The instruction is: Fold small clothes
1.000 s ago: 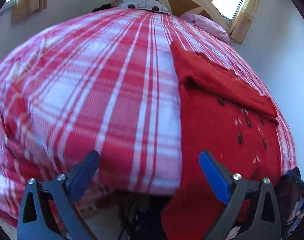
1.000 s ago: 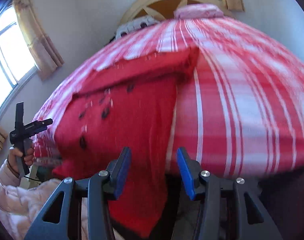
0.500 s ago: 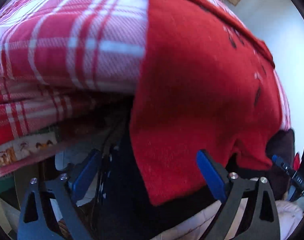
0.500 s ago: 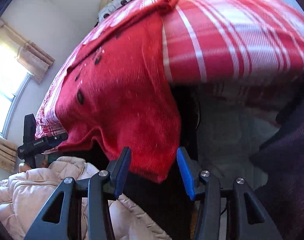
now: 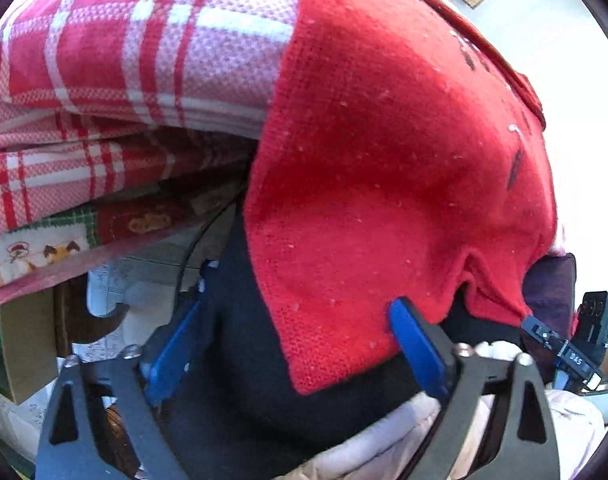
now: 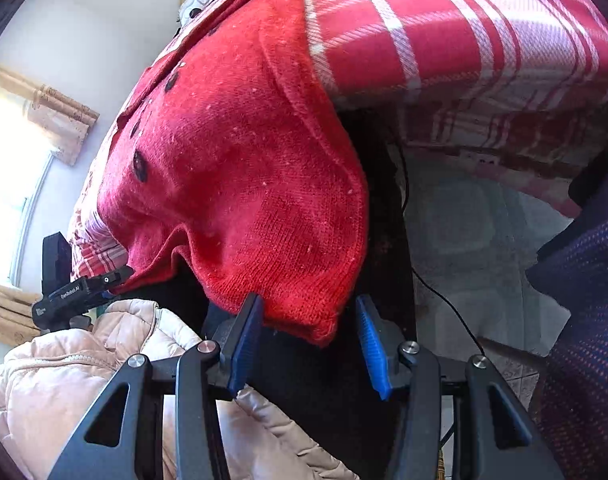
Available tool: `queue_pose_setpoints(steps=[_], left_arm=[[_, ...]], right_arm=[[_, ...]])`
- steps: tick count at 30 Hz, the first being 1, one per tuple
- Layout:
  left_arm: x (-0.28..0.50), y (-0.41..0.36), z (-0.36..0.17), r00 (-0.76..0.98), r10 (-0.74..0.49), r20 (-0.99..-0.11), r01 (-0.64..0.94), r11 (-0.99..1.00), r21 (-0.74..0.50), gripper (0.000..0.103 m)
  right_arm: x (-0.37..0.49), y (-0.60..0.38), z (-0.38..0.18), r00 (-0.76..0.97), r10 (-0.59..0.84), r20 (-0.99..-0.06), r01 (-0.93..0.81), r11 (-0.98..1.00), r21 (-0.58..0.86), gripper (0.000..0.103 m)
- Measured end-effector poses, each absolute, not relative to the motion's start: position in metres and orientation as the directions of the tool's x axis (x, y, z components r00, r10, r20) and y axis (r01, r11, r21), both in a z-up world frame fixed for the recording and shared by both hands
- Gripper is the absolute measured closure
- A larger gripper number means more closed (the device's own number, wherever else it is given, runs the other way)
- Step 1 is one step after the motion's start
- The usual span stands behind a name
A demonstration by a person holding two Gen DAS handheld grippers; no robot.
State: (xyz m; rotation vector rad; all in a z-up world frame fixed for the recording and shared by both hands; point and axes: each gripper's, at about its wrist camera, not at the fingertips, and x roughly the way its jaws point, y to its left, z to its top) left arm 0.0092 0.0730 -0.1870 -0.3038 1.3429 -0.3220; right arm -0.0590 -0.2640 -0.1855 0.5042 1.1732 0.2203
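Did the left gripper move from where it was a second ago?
Yes. The left gripper has dropped past the bed's edge to the red sweater's hanging hem, its jaws closing a little.

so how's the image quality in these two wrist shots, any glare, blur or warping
Left wrist view: fisheye bends the plaid bedspread into a bulge, the wall at upper right is blown out white, and the red sweater stays sharp enough to show its knit. Right wrist view: the window at left is overexposed, the space under the bed is in deep shadow, no obvious motion blur.

Fuzzy red knit garment (image 5: 384, 168); seemingly woven checked bedcover (image 5: 152, 40)
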Motion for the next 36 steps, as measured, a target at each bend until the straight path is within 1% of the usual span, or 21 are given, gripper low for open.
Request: queue_pose_setpoints(steps=[2, 3, 4, 7, 9, 10, 12, 13, 15, 20, 28, 30, 36], left_arm=[[0.006, 0.072, -0.184, 0.202, -0.409, -0.890, 0.061, 0.912, -0.405, 0.021], [0.005, 0.072, -0.182, 0.205, -0.410, -0.889, 0.067, 0.912, -0.405, 0.024], [0.004, 0.072, -0.181, 0.208, -0.408, -0.889, 0.071, 0.913, -0.402, 0.026], [0.002, 0.071, -0.173, 0.229, -0.404, -0.886, 0.080, 0.914, -0.397, 0.039], [0.001, 0.069, -0.165, 0.250, -0.401, -0.881, 0.093, 0.916, -0.391, 0.056], [0.001, 0.068, -0.162, 0.260, -0.399, -0.879, 0.102, 0.917, -0.386, 0.062], [0.001, 0.067, -0.157, 0.277, -0.399, -0.874, 0.119, 0.917, -0.381, 0.086], [0.001, 0.067, -0.157, 0.280, -0.405, -0.871, 0.128, 0.914, -0.384, 0.088], [0.000, 0.065, -0.155, 0.277, -0.420, -0.864, 0.149, 0.907, -0.393, 0.090], [-0.002, 0.060, -0.140, 0.275, -0.463, -0.842, 0.178, 0.886, -0.429, 0.091], [0.009, 0.068, -0.092, 0.305, -0.579, -0.756, 0.174, 0.814, -0.553, 0.091], [0.020, 0.070, -0.079, 0.323, -0.584, -0.744, 0.163, 0.809, -0.565, 0.091], [0.065, 0.079, -0.057, 0.406, -0.556, -0.725, 0.131, 0.821, -0.556, 0.091]], right_arm=[[-0.059, -0.260, -0.182, 0.384, 0.413, -0.826, 0.075, 0.878, 0.474, 0.069], [-0.059, -0.257, -0.181, 0.385, 0.408, -0.828, 0.067, 0.882, 0.466, 0.072], [-0.059, -0.255, -0.179, 0.386, 0.408, -0.827, 0.053, 0.885, 0.462, 0.075], [-0.059, -0.252, -0.177, 0.386, 0.407, -0.828, 0.031, 0.891, 0.453, 0.079], [-0.059, -0.252, -0.176, 0.385, 0.415, -0.824, 0.025, 0.888, 0.459, 0.086], [-0.059, -0.252, -0.175, 0.386, 0.426, -0.818, 0.022, 0.882, 0.470, 0.089], [-0.059, -0.254, -0.174, 0.386, 0.453, -0.804, 0.021, 0.867, 0.499, 0.090], [-0.059, -0.256, -0.172, 0.392, 0.462, -0.795, 0.020, 0.860, 0.510, 0.090], [-0.060, -0.260, -0.168, 0.406, 0.478, -0.779, 0.016, 0.849, 0.529, 0.091], [-0.065, -0.284, -0.139, 0.509, 0.567, -0.647, 0.015, 0.746, 0.666, 0.091], [-0.065, -0.308, -0.102, 0.604, 0.612, -0.511, -0.023, 0.654, 0.756, 0.091], [-0.058, -0.313, -0.092, 0.620, 0.620, -0.480, -0.043, 0.638, 0.769, 0.091], [-0.005, -0.325, -0.067, 0.668, 0.601, -0.439, -0.075, 0.642, 0.763, 0.091]])
